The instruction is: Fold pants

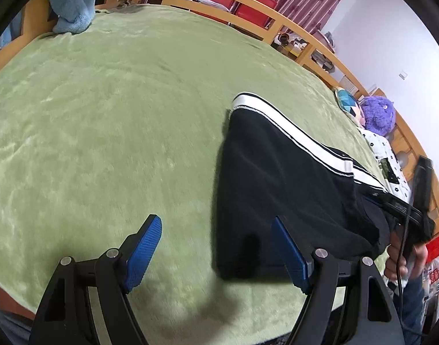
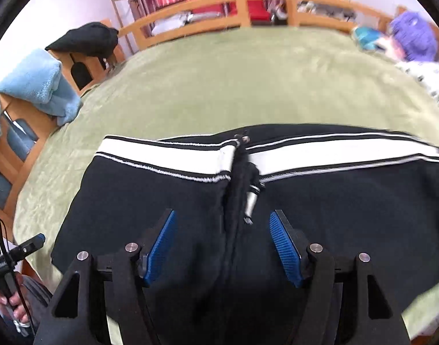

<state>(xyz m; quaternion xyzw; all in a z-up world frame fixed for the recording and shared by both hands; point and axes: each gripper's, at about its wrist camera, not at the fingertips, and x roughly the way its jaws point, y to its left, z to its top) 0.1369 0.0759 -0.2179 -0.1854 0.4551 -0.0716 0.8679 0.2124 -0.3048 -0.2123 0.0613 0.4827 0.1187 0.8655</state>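
Observation:
Black pants [image 1: 280, 184] with white side stripes lie folded on the green blanket [image 1: 110, 120] of a bed. My left gripper [image 1: 216, 244] is open and empty, hovering over the pants' left edge, one finger over blanket, one over cloth. My right gripper [image 2: 222, 238] is open and empty above the middle of the pants [image 2: 167, 201], where a metal-tipped drawstring [image 2: 249, 201] lies on the fold line. The right gripper also shows in the left wrist view [image 1: 403, 210] at the pants' far right end.
A wooden bed rail [image 1: 248, 11] runs along the far side. Blue towels [image 1: 72, 3] hang at the far left. A purple plush toy [image 1: 377, 115] and a patterned white cloth [image 1: 389, 155] lie at the right. Black clothing [image 2: 84, 38] hangs on the rail corner.

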